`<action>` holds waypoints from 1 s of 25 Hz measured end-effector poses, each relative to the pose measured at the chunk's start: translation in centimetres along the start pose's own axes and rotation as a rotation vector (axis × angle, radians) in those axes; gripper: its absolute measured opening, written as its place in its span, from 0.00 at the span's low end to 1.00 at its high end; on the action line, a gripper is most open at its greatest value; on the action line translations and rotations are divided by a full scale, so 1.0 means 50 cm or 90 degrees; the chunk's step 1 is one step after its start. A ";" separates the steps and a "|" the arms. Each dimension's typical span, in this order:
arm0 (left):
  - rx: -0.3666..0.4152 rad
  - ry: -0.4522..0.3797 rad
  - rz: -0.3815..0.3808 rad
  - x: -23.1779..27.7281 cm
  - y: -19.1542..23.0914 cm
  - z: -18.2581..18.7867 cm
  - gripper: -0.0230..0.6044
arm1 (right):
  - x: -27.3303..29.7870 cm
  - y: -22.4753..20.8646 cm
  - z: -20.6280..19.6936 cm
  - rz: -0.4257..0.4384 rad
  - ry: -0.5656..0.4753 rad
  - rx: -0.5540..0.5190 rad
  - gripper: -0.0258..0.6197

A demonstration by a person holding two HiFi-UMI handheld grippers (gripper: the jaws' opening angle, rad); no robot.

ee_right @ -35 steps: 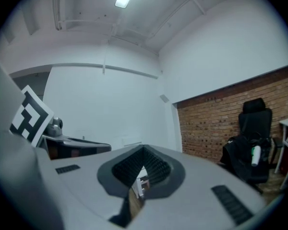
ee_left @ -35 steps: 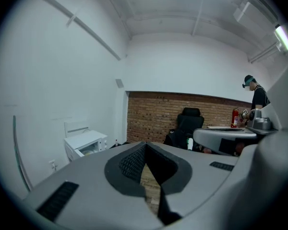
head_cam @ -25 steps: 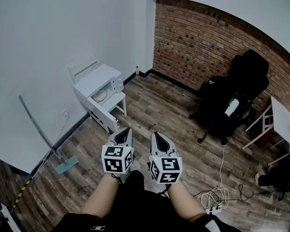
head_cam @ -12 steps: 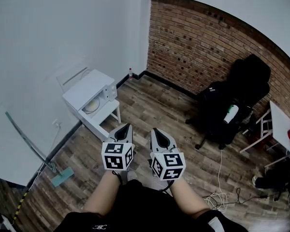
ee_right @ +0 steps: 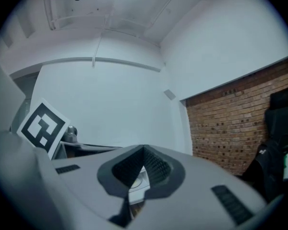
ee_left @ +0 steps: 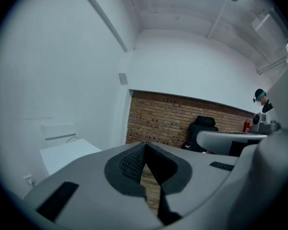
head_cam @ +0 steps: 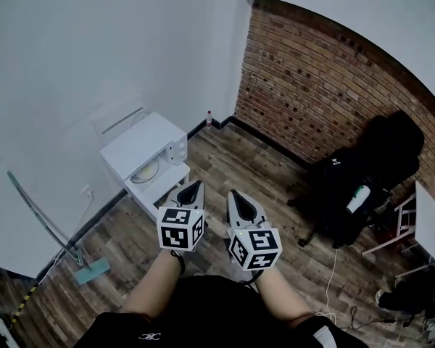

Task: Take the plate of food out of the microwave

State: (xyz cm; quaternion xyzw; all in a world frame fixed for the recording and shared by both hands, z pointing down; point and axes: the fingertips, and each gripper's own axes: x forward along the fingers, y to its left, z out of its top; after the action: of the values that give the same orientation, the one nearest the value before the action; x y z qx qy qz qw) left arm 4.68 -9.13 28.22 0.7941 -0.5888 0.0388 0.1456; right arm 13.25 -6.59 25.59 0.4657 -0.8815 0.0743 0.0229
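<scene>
A white microwave (head_cam: 141,145) stands low by the white wall, ahead and to the left of me, with its door (head_cam: 167,182) hanging open. Inside it lies a pale plate (head_cam: 146,171); I cannot make out the food. My left gripper (head_cam: 194,185) and right gripper (head_cam: 233,193) are side by side in front of my body, both shut and empty, a short way from the open door. The left gripper (ee_left: 145,144) view shows the microwave's top (ee_left: 67,150) at lower left. Past the right gripper (ee_right: 144,150), the plate (ee_right: 136,182) peeks through the notch between the jaws.
A brick wall (head_cam: 312,71) runs along the right. A black office chair (head_cam: 366,176) stands before it, and a white table (head_cam: 429,216) at the far right. A small bottle (head_cam: 208,116) stands in the corner. A long-handled floor tool (head_cam: 83,267) leans at the left wall. The floor is wood plank.
The head view has swung slightly, and the microwave now sits a little closer to the gripper tips. Both grippers have stayed shut and side by side.
</scene>
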 end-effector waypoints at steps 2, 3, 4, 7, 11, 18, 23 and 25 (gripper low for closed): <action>-0.002 -0.002 0.002 0.030 0.027 0.014 0.03 | 0.043 -0.005 0.001 0.010 0.008 0.011 0.05; -0.004 -0.003 0.003 0.045 0.039 0.020 0.03 | 0.062 -0.009 0.000 0.013 0.012 0.015 0.05; -0.006 -0.003 0.004 0.059 0.050 0.023 0.03 | 0.079 -0.013 -0.002 0.013 0.015 0.016 0.05; -0.010 0.009 0.001 0.097 0.072 0.017 0.03 | 0.114 -0.029 -0.014 0.005 0.021 0.022 0.05; -0.023 0.035 -0.009 0.148 0.079 -0.006 0.03 | 0.140 -0.065 -0.042 -0.007 0.043 0.039 0.05; -0.028 0.060 0.017 0.209 0.104 -0.030 0.03 | 0.222 -0.116 -0.076 0.018 0.082 0.069 0.05; -0.043 0.044 0.111 0.231 0.210 -0.004 0.03 | 0.368 -0.082 -0.066 0.124 0.096 0.061 0.05; -0.052 0.028 0.158 0.240 0.263 0.013 0.03 | 0.427 -0.058 -0.058 0.174 0.102 0.045 0.05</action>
State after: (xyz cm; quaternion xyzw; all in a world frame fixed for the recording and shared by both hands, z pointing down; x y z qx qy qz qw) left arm -4.19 -23.88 32.83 0.7076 -0.6800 0.0499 0.1852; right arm 3.49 -25.23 31.10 0.3344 -0.9289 0.1448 0.0661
